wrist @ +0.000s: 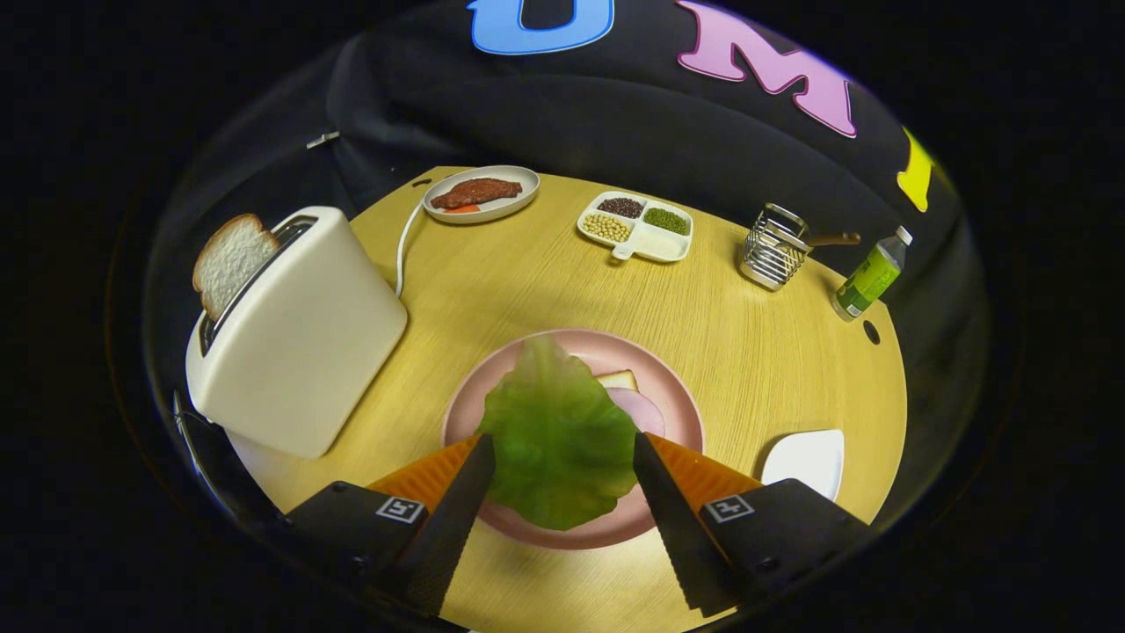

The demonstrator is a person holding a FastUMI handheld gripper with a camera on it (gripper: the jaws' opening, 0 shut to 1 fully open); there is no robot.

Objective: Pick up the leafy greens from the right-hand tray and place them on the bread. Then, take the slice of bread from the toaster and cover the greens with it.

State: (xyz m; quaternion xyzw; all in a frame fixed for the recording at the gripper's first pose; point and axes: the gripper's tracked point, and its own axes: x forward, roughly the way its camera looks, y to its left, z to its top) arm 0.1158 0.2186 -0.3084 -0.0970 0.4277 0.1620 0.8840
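Note:
The green leaf (558, 435) sits between my fingers, and each fingertip touches one of its side edges. My gripper (561, 440) is shut on it across its widest part, just over the pink plate (677, 400). Under the leaf, a corner of bread (620, 380) and a pink slice of ham (649, 410) stick out on the plate; the remainder of them is hidden. A white toaster (299, 343) stands left of the plate with a slice of bread (230, 262) sticking up from its slot. A bare white tray (804, 462) lies beside my right finger.
At the far side of the round wooden table (773, 352) are an oval dish with meat (482, 193), a divided dish of beans (637, 227), a wire rack (773, 246) and a green bottle (870, 277). The toaster's cord (402, 246) runs back along the table.

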